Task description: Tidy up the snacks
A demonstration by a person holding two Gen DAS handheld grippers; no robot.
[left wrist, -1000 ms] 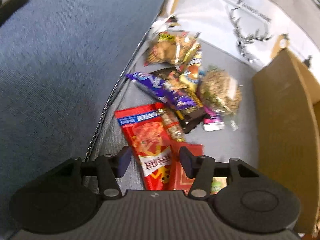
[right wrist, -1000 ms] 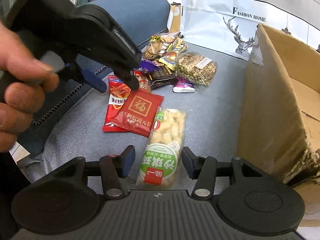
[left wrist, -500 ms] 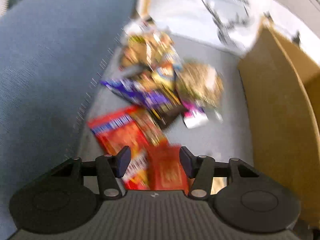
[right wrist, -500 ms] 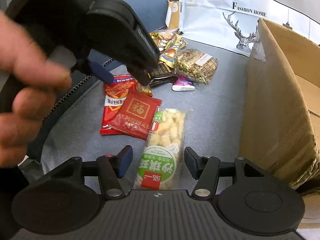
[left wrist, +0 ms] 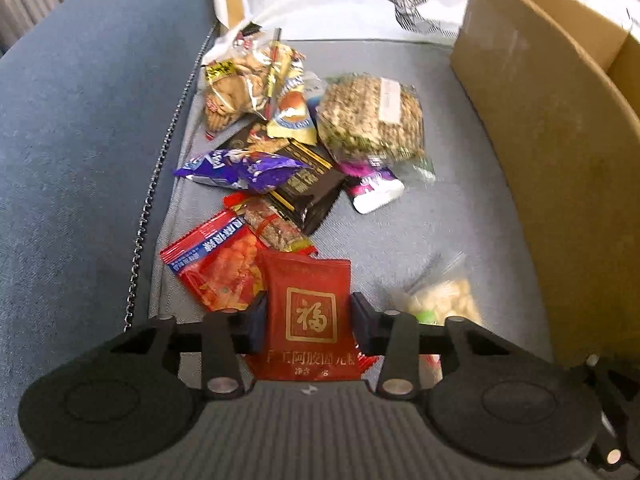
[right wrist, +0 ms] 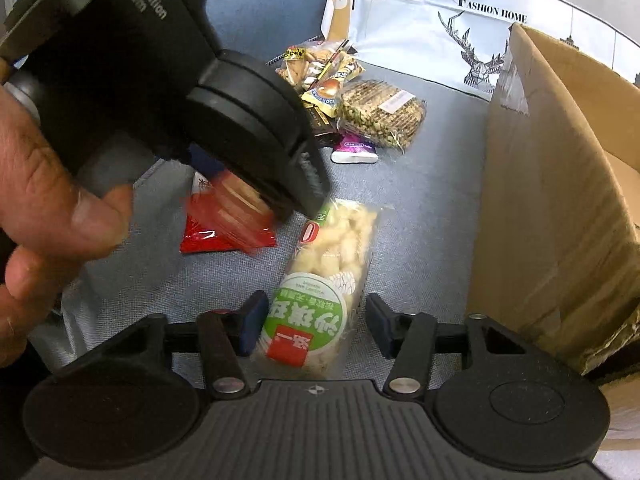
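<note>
The left gripper point(left wrist: 308, 318) sits low over the grey cushion point(left wrist: 440, 220), its jaws a moderate way apart with a dark red packet point(left wrist: 308, 300) between them. The fingers point(left wrist: 256, 320) stand at the packet's two side edges; whether they press it I cannot tell. The packet carries a gold-framed square with the character 福 and a line of gold Chinese print below it that is too soft to read.

The right gripper point(right wrist: 312, 322) has its jaws wide, and the near end of a clear bag of pale puffed pieces point(right wrist: 320, 300) lies between them, apart from both fingers. Its round green label bears white Chinese characters and a red tab reading 统一.

Beside the red packet lies a red-orange bag point(left wrist: 216, 264) with a blue strip. Farther on is a pile: a purple wrapper point(left wrist: 244, 170), a black packet point(left wrist: 308, 188), a clear bag of seed bars point(left wrist: 372, 116), and a bag of biscuits point(left wrist: 236, 84). A cardboard box point(right wrist: 560, 200) stands to the right, open at the top. Behind it all, a white pillow point(right wrist: 420, 20) reads "FASHION HOME" above a deer drawing.
</note>
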